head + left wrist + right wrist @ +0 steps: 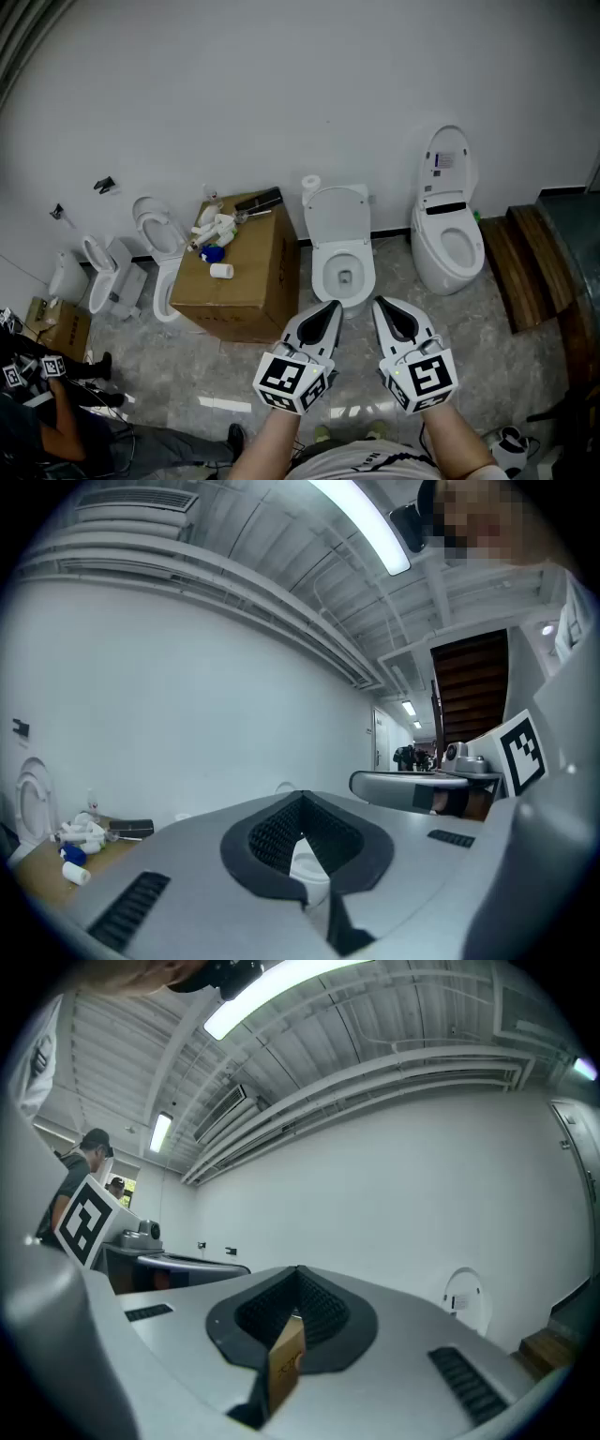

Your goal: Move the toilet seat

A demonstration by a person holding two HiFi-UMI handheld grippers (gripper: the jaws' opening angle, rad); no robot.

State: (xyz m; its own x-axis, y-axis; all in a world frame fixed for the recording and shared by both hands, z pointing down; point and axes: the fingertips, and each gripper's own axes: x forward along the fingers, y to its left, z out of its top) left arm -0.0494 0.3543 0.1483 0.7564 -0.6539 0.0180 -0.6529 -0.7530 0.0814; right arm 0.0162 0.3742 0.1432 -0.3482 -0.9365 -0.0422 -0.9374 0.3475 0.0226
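toilet seat point(337, 217), white and oval, stands tipped up against the wall on the white ceramic toilet point(344, 277) in the middle of the row, and nothing touches it.

the left gripper point(331, 307) has its grey jaws pressed together with nothing between them. the right gripper point(379, 303) is closed and empty in the same way. both hang side by side in the air, just short of that toilet's bowl, with their tips pointing toward it.

from the head view i cannot tell whether the ring and the lid are both raised or only one of them. as i judge it, none of the task is done: the approach, the hold on the seat and the swing are all left.

just left of the toilet sits a brown cardboard box point(239, 281) with white bottles point(217, 230) on top. to the right stands a second white toilet point(448, 234) with its lid up, and beyond it dark wooden steps point(525, 262).

each gripper's cube carries black-and-white square markers, not letters. a label on the second toilet's lid is too small to read, and no brand can be made out.
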